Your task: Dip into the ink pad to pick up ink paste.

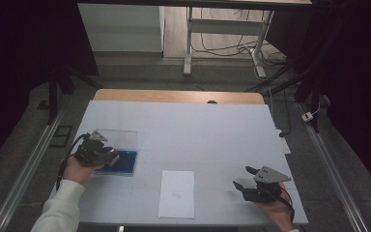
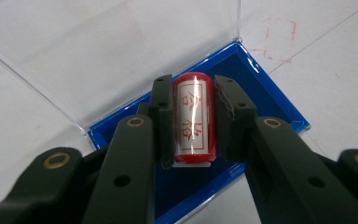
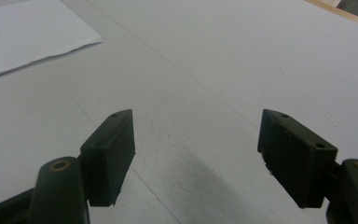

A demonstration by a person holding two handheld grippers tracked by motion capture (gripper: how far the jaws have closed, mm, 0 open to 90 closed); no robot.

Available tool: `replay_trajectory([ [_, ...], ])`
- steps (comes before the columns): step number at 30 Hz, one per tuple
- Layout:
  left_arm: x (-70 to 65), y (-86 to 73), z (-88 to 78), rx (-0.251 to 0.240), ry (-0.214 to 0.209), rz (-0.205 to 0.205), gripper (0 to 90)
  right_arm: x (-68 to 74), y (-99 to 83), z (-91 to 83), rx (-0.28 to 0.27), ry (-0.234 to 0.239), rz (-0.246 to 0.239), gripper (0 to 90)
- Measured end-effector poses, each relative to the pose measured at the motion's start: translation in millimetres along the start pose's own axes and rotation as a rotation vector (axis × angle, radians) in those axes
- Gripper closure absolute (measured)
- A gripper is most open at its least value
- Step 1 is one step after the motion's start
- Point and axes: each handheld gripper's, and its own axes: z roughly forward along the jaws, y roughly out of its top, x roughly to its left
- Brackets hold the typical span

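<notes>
My left gripper (image 2: pixel 193 116) is shut on a red cylindrical stamp (image 2: pixel 194 119) with a white label bearing red characters. It holds the stamp over the blue ink pad (image 2: pixel 265 93) of an open case whose clear lid (image 2: pixel 121 42) lies flat behind. From above, the left gripper (image 1: pixel 107 157) sits at the table's left, over the blue ink pad (image 1: pixel 125 162). A white sheet of paper (image 1: pixel 177 193) lies near the front middle. At the front right my right gripper (image 1: pixel 244 178) hovers open with nothing between its jaws (image 3: pixel 196 154).
The white table top (image 1: pixel 198 130) stretches wide between the two hands. Red marks (image 2: pixel 279 32) stain the surface beyond the ink pad. A corner of the paper (image 3: pixel 23 37) lies at the upper left of the right gripper view. Desk legs and cables stand behind the table.
</notes>
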Motion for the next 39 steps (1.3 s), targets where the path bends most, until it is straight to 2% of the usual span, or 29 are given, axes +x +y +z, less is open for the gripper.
replay_trajectory([
  [9,0.9,-0.6,0.5,-0.001,-0.002,-0.005,70.4,0.1,-0.5,0.9,0.004,0.004,0.000,26.8],
  [14,-0.8,0.4,1.4,0.007,0.009,0.009,70.5,0.0,-0.7,0.9,0.003,0.004,0.002,26.8],
  [17,-0.2,0.9,1.6,0.012,0.003,-0.002,70.6,0.5,-0.3,0.8,0.007,0.004,-0.003,26.8],
  [21,-0.4,2.5,2.2,0.027,0.005,-0.003,70.7,0.8,-0.2,0.4,0.009,0.003,-0.005,27.0],
  [24,-1.5,5.0,4.3,0.055,0.013,0.009,70.8,1.1,0.1,0.0,0.008,0.003,-0.006,26.9],
  [31,-2.2,6.2,5.8,0.073,0.014,0.012,71.0,1.5,0.3,-0.5,0.004,0.003,-0.006,27.0],
  [35,-4.0,5.6,6.7,0.071,0.024,0.022,71.1,2.5,1.0,-1.5,0.007,-0.002,-0.011,26.9],
  [39,-3.6,1.0,6.8,0.042,0.021,0.017,71.1,3.1,1.4,-2.3,0.002,0.003,-0.012,26.9],
])
